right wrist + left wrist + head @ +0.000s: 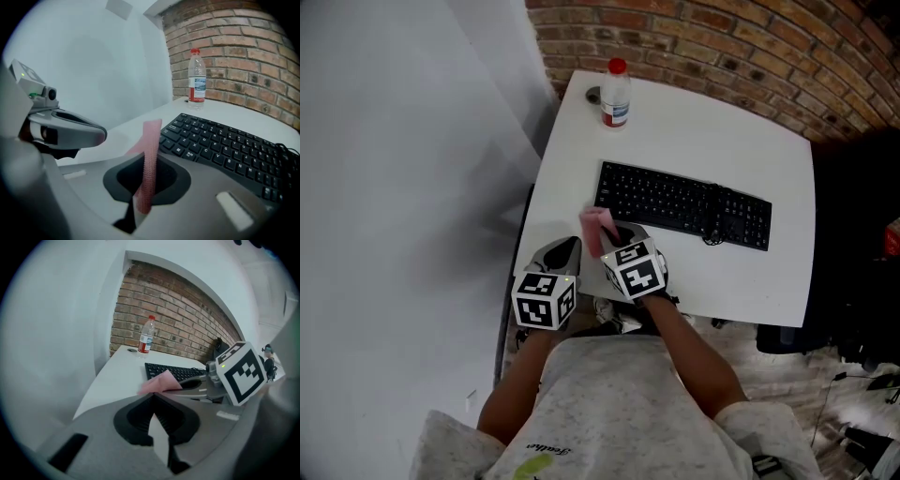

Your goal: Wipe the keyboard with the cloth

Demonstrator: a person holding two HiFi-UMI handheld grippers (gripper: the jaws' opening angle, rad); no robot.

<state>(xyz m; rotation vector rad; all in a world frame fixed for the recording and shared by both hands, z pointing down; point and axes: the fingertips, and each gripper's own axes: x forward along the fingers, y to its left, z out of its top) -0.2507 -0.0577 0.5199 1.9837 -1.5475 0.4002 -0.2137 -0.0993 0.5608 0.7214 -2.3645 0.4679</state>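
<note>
Here we see the white bench (694, 131) carrying the black keyboard (682, 204) across its middle, shown whole only in the head view. The left gripper (153, 395) hangs at the near edge, jaws together on nothing. Beside it, the right gripper (149, 157) clamps the pink cloth (151, 140) upright, near the keyboard's left end. Only its own view shows that pinch edge-on. A bottle (616, 94) stands at the far left corner.

White square worktop (694, 131) set in a corner: red brick wall (722, 42) behind, plain pale wall (394, 141) left. Pale floor (787, 375) at right.
</note>
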